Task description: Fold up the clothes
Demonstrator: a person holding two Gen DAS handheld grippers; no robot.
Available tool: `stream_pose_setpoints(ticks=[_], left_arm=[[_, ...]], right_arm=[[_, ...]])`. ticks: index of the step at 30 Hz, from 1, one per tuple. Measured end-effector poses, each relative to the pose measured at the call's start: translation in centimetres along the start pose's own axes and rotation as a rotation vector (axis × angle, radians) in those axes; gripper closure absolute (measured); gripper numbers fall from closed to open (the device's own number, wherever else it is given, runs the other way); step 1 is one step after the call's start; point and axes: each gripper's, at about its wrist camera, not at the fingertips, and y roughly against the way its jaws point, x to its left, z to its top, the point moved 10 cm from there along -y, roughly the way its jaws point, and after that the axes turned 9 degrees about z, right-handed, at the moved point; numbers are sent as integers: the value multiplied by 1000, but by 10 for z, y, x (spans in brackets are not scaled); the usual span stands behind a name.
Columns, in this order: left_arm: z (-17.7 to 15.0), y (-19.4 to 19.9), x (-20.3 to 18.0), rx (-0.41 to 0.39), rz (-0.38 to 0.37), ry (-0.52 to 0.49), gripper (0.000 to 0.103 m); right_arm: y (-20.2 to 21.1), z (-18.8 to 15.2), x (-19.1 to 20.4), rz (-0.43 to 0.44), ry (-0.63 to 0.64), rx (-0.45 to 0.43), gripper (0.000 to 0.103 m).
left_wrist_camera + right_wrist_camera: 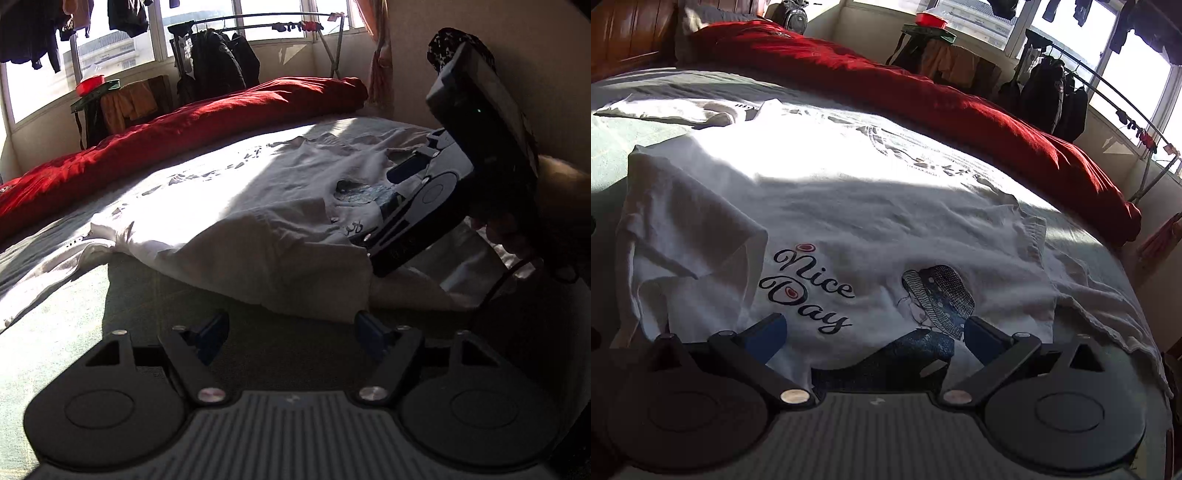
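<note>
On my left wrist camera I see the red duvet (177, 136) running along the far side of the bed (55, 314), then the white T-shirt (229, 206) spread across the green-grey sheet. My left gripper (291, 332) hangs over bare sheet just short of the shirt's near edge, its jaws spread with nothing between them. Further right, the right gripper (417, 192) is tilted down onto the shirt's printed front.

On my right wrist camera, the shirt (849, 206) lies flat, one sleeve (690, 236) folded in at the left. Beside that sleeve I read "Nice Day" (809, 291) in black script with small red hearts. To the right of it is a drawing of a figure in a dotted hat (938, 295). My right gripper (875, 336) sits over the print, jaws wide, blue pads on either side of it, gripping no cloth. More writing further up the shirt is washed out by sunlight; I cannot read it. At the far right, dark jackets (1049, 99) hang on a rail by the window.
</note>
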Motion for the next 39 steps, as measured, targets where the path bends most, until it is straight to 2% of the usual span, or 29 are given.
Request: stream_pose_setpoints(ticks=[1,8,10,13,16,18,20,25,27,29,32,34,36,39], left_arm=[[1,-1,-7,-8,-4,-33,38],[-4,-5,-38,-37,8,-214,39],[-4,-11,-41,-38,33,-239,59],[1,-16,-40,-54,96,-249,78],[5,-11,-37,-84,155,-271,92],[9,-3,-32,-99,166,-240,95],[12,8,-20,-115,202,-206,98],[24,38,26,-145,344,-170,99],[30,51,52,-149,434,-169,103],[34,61,75,-142,496,-157,103],[35,72,111,-104,538,-91,103],[29,73,120,-67,477,-10,103],[17,70,118,-24,349,93,101],[-1,61,97,8,230,154,96]], right_arm=[[0,0,-1,-1,-1,0,0],[18,-5,-7,-4,-20,-19,0],[27,-7,-12,-7,-37,-33,0],[45,-12,-18,-5,-75,-57,0],[61,-16,-23,-5,-107,-80,0],[72,-20,-28,-12,-121,-93,0],[79,-22,-31,-17,-131,-106,0],[95,-23,-38,-27,-149,-139,0],[98,-22,-40,-29,-152,-149,0],[102,-21,-40,-28,-156,-158,0],[106,-21,-39,-24,-160,-169,0],[108,-21,-37,-19,-161,-174,0],[109,-21,-34,2,-171,-177,0],[111,-18,-26,38,-173,-185,0]])
